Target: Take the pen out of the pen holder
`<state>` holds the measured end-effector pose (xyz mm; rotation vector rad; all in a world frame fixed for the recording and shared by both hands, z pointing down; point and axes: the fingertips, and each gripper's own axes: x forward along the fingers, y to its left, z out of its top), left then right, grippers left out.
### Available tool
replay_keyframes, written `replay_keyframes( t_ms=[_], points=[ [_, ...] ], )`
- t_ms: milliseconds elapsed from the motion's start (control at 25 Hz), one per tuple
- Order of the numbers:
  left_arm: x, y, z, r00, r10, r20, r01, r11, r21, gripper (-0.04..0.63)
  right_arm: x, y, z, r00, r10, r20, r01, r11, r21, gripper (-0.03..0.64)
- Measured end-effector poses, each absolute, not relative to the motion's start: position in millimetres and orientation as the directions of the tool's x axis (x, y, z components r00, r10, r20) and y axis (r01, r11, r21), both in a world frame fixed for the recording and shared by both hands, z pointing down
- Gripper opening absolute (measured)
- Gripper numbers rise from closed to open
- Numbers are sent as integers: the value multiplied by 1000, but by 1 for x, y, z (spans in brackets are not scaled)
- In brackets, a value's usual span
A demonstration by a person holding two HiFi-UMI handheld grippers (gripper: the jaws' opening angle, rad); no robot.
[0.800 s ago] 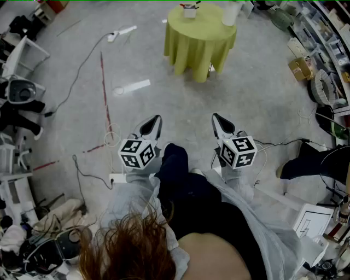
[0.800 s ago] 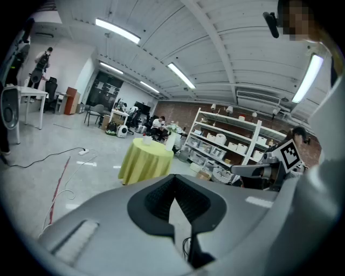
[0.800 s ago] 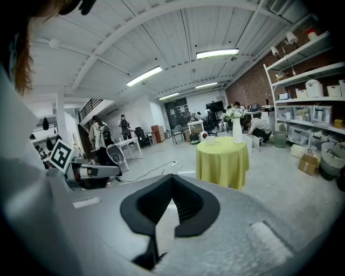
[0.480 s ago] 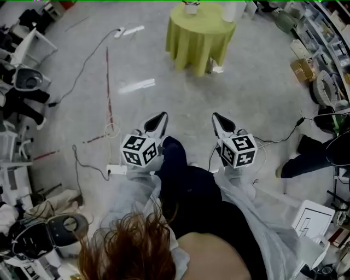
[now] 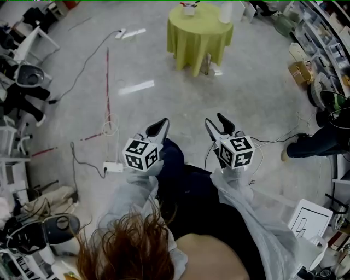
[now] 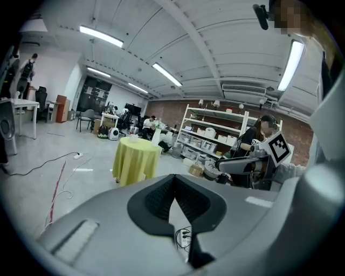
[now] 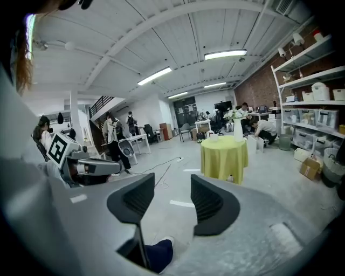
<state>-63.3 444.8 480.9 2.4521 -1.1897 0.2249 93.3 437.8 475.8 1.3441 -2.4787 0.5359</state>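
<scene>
A small white pen holder (image 5: 189, 7) with pens stands on a round table under a yellow-green cloth (image 5: 199, 34), far ahead across the floor. The pen holder (image 7: 213, 137) and table (image 7: 223, 156) also show small in the right gripper view. In the left gripper view the table (image 6: 136, 159) is just as distant. My left gripper (image 5: 159, 126) is shut and empty, its pads (image 6: 161, 197) meeting at the tip. My right gripper (image 5: 214, 119) is open, with only floor showing between its pads (image 7: 207, 200). Both grippers hang in front of the person's body, far from the table.
A tall white vase (image 5: 225, 11) shares the table. Cables and a power strip (image 5: 114, 167) lie on the floor at the left, beside a red line (image 5: 107, 82). Equipment (image 5: 22, 82) crowds the left side and shelves (image 5: 322, 44) the right. A person (image 5: 317, 139) stands at the right.
My right gripper's jaws have gone from together to apart. Both grippers have drifted slightly in the view. The person at the right has moved further right.
</scene>
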Motion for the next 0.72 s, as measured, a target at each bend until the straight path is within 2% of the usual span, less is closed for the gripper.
replay_keyframes(
  t_ms=[160,320,520,720],
  points=[
    [-70,451,485,606,-728,322,-795,-536,286,15,89,441,479,-535,-749,390,-844,494,-208,291],
    [-73,452,482,585,-749,311,-809,-509,294,15,93,433,475,-520,-770,369,-854,478,-205,331],
    [-74,443,477,565,-768,302,-822,-491,289,15,93,419,466,-536,-772,342,-844,498,-198,324],
    [-84,419,484,559,-766,318,-826,-482,293,15,84,397,475,-534,-760,370,-844,500,-191,324]
  ],
)
